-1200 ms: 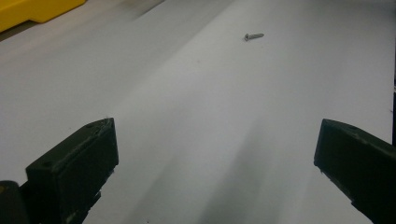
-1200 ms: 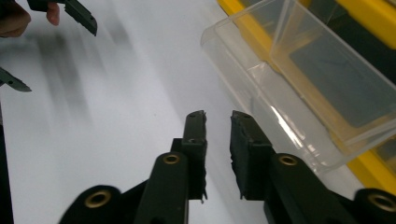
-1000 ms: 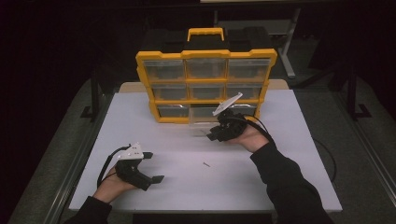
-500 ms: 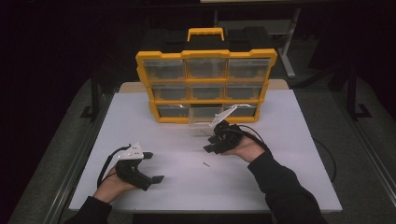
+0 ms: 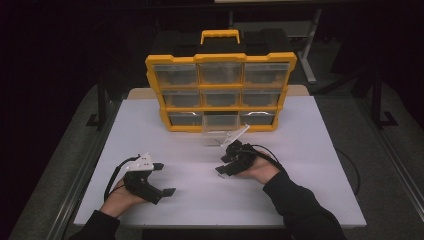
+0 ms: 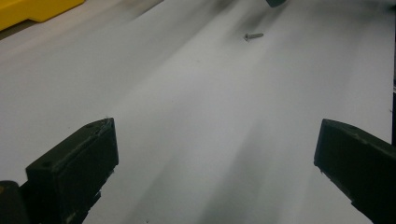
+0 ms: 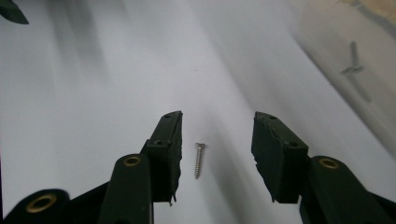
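Note:
A small silver screw (image 7: 199,160) lies flat on the white table (image 5: 310,165), also visible far off in the left gripper view (image 6: 253,35). My right gripper (image 7: 217,140) is low over it, pointing down and left in the high view (image 5: 222,166). Its jaws have just been opening; they stand apart on either side of the screw and neither pad touches it. My left gripper (image 5: 164,178) rests at the near left of the table, wide open, with bare table between its fingers (image 6: 74,168).
A yellow organiser (image 5: 220,60) with clear drawers stands at the back of the table. Its bottom middle drawer (image 5: 220,125) is pulled out and holds screws (image 7: 355,70). A grey floor surrounds the table.
My right hand has come from the open drawer toward the near side and down to the screw on the table. The left hand has stayed put.

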The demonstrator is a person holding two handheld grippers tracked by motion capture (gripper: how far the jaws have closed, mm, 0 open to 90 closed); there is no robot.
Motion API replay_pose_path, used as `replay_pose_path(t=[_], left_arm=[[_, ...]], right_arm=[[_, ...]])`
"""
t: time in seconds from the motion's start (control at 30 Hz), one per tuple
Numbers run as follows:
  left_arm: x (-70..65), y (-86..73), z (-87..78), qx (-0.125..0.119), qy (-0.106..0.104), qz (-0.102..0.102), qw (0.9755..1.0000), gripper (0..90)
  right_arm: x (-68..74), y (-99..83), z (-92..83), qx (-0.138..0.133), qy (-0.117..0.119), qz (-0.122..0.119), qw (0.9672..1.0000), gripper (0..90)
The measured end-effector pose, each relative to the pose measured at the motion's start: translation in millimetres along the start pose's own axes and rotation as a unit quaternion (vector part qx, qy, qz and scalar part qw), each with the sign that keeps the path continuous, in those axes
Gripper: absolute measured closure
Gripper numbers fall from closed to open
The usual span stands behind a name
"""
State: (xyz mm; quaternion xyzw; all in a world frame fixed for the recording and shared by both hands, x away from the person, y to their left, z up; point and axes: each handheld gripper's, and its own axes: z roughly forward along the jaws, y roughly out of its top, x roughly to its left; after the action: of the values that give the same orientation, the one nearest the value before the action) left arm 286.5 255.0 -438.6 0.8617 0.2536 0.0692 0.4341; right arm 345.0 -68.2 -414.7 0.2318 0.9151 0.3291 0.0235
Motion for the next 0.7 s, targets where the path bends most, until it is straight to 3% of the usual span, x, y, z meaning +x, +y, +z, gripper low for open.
replay_pose_path(t=[0.23, 0.57, 0.7], left_arm=[[-0.4, -0.2, -0.1, -0.005, -0.001, -0.002, 1.0, 0.0], [-1.3, -0.2, 0.0, -0.009, 0.0, -0.001, 1.0, 0.0], [-1.2, -0.2, 0.0, -0.008, 0.0, 0.0, 1.0, 0.0]], right_arm=[[1.4, -5.2, 9.3, 0.007, 0.004, -0.001, 1.0, 56.3], [2.7, -9.6, 22.0, 0.012, 0.014, -0.001, 0.9998, 72.6], [3.4, -10.1, 24.5, 0.017, 0.017, -0.002, 0.9997, 75.3]])
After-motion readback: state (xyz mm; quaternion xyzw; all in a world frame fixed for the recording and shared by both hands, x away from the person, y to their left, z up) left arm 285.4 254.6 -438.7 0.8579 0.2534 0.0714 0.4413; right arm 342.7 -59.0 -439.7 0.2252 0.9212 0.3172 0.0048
